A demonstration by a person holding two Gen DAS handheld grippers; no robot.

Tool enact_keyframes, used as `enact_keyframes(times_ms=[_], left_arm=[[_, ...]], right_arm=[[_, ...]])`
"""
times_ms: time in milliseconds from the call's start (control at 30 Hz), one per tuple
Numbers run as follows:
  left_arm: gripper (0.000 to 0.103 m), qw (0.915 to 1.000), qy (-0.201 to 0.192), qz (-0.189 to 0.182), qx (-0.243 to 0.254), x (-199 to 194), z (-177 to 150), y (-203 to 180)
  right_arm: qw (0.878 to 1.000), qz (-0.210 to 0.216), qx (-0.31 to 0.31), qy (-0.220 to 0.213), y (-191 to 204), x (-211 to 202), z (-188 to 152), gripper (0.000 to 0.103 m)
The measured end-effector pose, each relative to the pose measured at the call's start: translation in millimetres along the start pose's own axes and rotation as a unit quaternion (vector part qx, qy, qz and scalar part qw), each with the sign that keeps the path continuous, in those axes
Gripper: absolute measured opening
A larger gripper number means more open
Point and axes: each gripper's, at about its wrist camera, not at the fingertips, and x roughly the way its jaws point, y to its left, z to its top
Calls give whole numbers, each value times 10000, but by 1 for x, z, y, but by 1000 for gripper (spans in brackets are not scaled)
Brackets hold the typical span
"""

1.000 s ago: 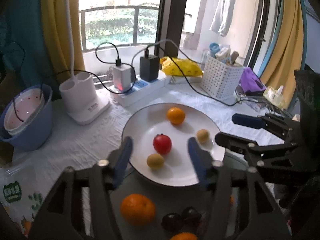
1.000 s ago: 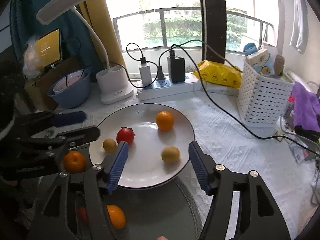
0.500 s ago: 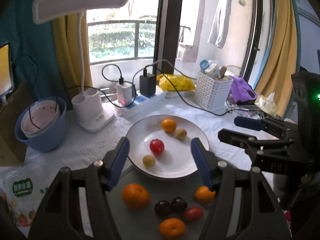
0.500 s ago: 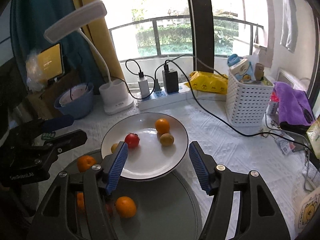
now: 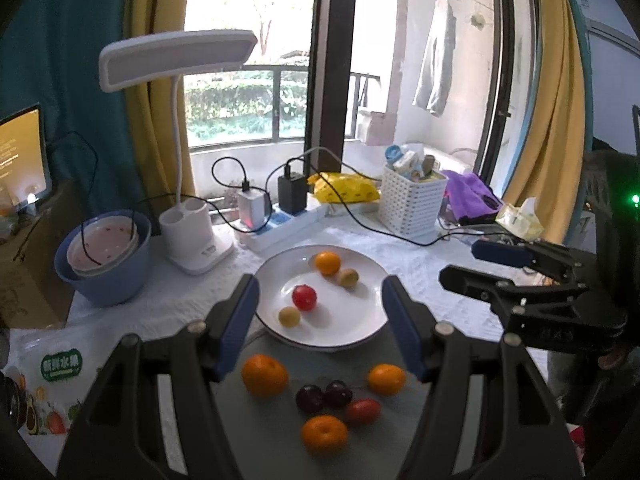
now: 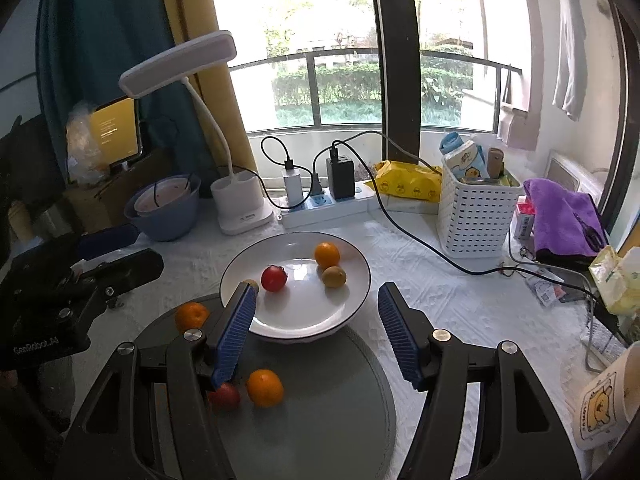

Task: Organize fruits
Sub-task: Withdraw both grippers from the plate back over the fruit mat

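Note:
A white plate (image 5: 360, 320) (image 6: 352, 292) holds an orange (image 5: 327, 263) (image 6: 327, 255), a red tomato (image 5: 304, 297) (image 6: 274, 278) and two small yellow-green fruits (image 5: 348, 278) (image 5: 289, 316) (image 6: 334, 276). In front of it a grey round mat (image 5: 272, 432) (image 6: 340, 408) carries three oranges (image 5: 264, 374) (image 5: 386, 379) (image 5: 323, 435), two dark cherries (image 5: 324, 396) and a small red fruit (image 5: 363, 411). My left gripper (image 5: 320, 320) hovers open and empty above the mat. My right gripper (image 6: 316, 330) is open and empty too, beside it.
Behind the plate stand a white desk lamp (image 5: 194, 236), a power strip with chargers (image 5: 280, 224), a white basket (image 5: 410, 206), a yellow packet (image 5: 344, 190) and a purple cloth (image 5: 472, 196). A blue bowl (image 5: 104, 276) sits left; cables cross the white tablecloth.
Both grippers have pulled back and up from the plate, so the plate looks smaller and the mat's fruits have come into view. Jaw gaps look unchanged.

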Motion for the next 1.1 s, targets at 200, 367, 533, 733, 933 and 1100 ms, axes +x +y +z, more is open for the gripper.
enact_keyframes(times_ms=[200, 367, 533, 733, 933, 1100], left_arm=[[65, 9999, -44, 28, -94, -9, -11, -8], [65, 9998, 48, 94, -171, -12, -26, -15], [65, 9994, 175, 192, -235, -11, -42, -21], [65, 9983, 398, 286, -316, -4, -63, -27], [65, 9960, 747, 373, -315, 7, -88, -33], [65, 9929, 1044, 517, -255, 20, -103, -34]], right_arm=[[9999, -88, -27, -120, -5, -18, -7, 67], [9998, -146, 35, -164, -14, -29, -17, 67], [9999, -92, 93, -96, -21, -31, -31, 67], [9999, -13, 109, 84, -25, -25, -51, 67], [9994, 91, 205, 246, -30, -15, -69, 67], [9987, 153, 294, 389, -34, -7, -80, 67]])
